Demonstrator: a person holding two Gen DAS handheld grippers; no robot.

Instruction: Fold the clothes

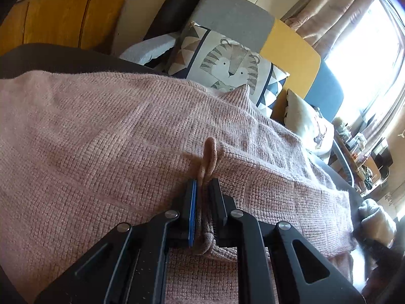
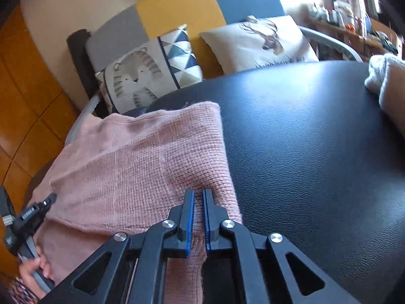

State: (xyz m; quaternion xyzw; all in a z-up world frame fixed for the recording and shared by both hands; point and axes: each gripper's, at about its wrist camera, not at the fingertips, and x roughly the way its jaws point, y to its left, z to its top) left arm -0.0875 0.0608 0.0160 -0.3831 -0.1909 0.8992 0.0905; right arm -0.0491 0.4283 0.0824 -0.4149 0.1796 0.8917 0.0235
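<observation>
A pink knit sweater (image 1: 114,131) lies spread over a black leather surface (image 2: 316,147). My left gripper (image 1: 203,185) is shut on a bunched fold of the sweater, with a loop of knit sticking up past the fingertips. In the right wrist view my right gripper (image 2: 198,192) is shut on the sweater (image 2: 131,157) near its right edge, with knit fabric pinched between the blue pads. The left gripper (image 2: 52,198) shows at the left edge of that view, at the sweater's other side, with a hand (image 2: 38,268) on its handle.
A tiger-print cushion (image 2: 144,76) and a deer-print cushion (image 2: 263,40) lean on a grey, yellow and blue sofa back (image 2: 182,7). A white knit garment (image 2: 384,78) lies at the right on the black surface. A cluttered shelf (image 1: 359,147) stands by the window.
</observation>
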